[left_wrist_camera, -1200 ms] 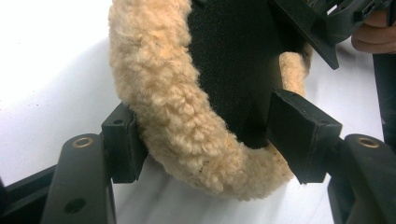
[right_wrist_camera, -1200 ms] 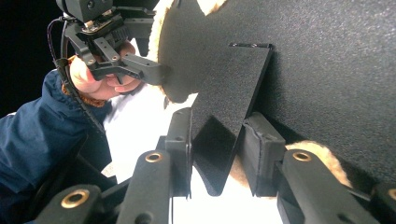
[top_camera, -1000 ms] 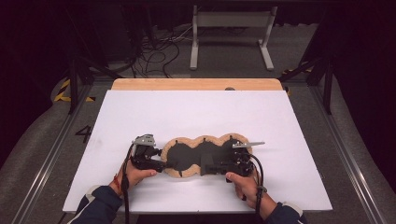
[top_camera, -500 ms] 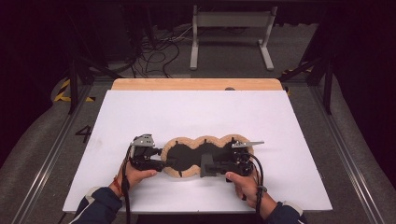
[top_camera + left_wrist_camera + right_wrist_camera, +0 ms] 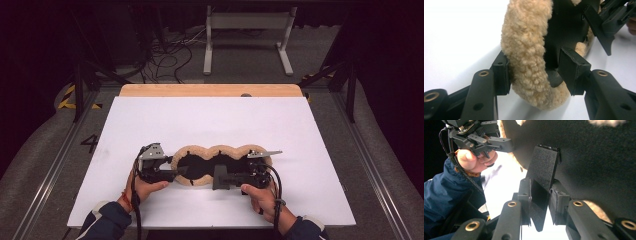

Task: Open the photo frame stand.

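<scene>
Lying flat near the front of the white worktop, close to the person's edge: a fleece-rimmed pad with a black lining, three lobes in a row. Long axis running straight across, left to right, so one end faces each hand. Seen from the left gripper view, straddled at its left end lobe by the left gripper, pointing inward along that axis: one jaw outside, touching the fleece, the other inside over the lining, just beside it. Jaws just been closing, with the rim between them and apparently not yet pinched, so best read as released. From the opposite end, reached over by the right gripper, also pointing inward and further towards the middle lobe than its partner. Between its jaws, a stiff black strap standing off the lining, edge-on to the pads; jaws just been closing here too, one pad against the strap, the other very near, full clamp impossible to confirm. Nearer to the strap by far: the right gripper. Probably a matter of pulling that strap along the pad's length while holding the left end down.
</scene>
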Motion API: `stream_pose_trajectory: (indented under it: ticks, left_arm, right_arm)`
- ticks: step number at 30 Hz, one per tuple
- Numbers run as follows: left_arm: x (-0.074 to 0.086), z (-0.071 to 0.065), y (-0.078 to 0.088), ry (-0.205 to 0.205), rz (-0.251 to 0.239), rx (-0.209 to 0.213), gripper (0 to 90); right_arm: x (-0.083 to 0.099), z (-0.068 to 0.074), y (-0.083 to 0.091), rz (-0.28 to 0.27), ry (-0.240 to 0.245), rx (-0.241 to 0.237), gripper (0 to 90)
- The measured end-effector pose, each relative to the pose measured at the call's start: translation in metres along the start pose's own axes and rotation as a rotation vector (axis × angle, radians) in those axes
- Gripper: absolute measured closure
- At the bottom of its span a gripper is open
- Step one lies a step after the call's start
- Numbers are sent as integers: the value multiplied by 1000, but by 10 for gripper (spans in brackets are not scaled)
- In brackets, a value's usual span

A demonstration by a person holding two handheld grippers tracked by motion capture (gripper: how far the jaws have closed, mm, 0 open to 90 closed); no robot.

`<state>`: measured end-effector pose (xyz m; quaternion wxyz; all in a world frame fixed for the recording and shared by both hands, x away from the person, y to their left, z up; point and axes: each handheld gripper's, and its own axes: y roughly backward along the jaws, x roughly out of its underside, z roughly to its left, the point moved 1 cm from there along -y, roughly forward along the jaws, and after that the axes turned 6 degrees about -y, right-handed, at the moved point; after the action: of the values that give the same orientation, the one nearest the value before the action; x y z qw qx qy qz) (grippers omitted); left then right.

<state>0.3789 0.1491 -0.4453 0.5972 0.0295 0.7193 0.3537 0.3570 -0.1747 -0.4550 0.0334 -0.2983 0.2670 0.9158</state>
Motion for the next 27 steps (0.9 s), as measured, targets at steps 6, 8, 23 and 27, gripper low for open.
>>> stream_pose_trajectory:
  ticks: [6, 8, 23, 27]
  left_arm:
    - [-4, -6, 3, -70, -9, -89, 497]
    - [-4, -9, 3, -80, -16, -120, 497]
    - [3, -14, 4, -148, -30, -167, 501]
    - [7, -7, -1, -107, -19, -113, 458]
  right_arm:
    - [-2, 3, -1, -4, 17, 12, 745]
    - [-2, 3, -2, -9, 22, 23, 743]
    - [-7, 3, -6, -21, 133, 93, 738]
    - [-6, 3, -6, -21, 139, 87, 743]
